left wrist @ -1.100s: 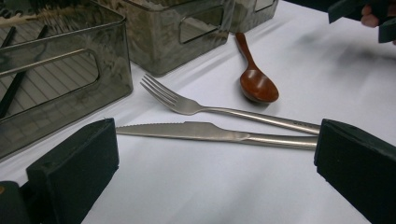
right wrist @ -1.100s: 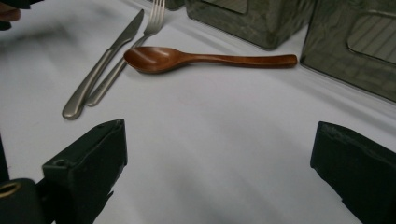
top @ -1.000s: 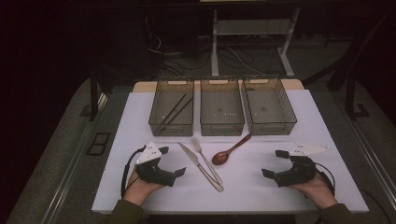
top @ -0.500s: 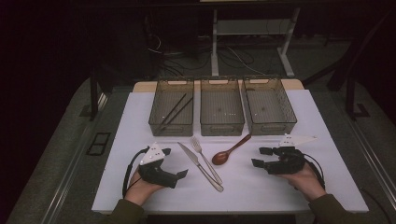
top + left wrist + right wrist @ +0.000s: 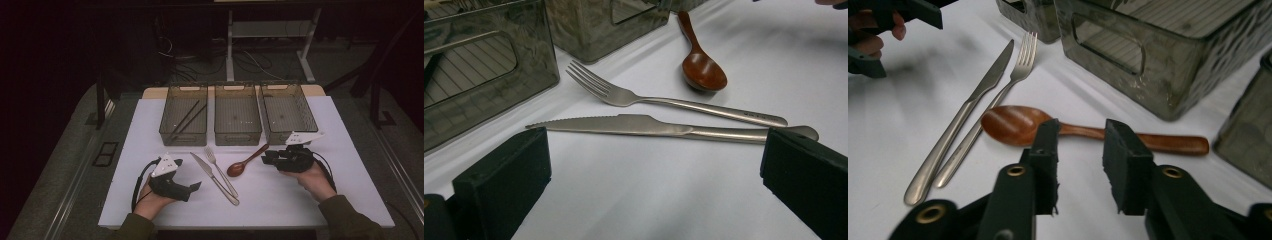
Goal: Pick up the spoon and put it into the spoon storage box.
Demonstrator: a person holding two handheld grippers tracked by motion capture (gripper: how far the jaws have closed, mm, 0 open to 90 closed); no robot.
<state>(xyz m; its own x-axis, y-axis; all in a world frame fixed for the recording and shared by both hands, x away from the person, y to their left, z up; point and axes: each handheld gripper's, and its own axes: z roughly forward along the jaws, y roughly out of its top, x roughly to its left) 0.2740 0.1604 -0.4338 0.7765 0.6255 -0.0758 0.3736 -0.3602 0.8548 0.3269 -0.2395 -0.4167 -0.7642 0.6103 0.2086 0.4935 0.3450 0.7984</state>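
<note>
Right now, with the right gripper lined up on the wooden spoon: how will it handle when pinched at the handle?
The wooden spoon looks rigid, so it probably won't flex. Likely light. Its glossy, rounded handle may slip or twist between the right gripper pads, and the bowl end could dip, since the jaws straddle the handle near the bowl.

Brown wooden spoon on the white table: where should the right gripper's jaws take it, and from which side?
Grip the brown wooden spoon mid-handle, coming from the handle's long side. It lies flat, and the handle is narrow and bare; the bowl is wide.
</note>
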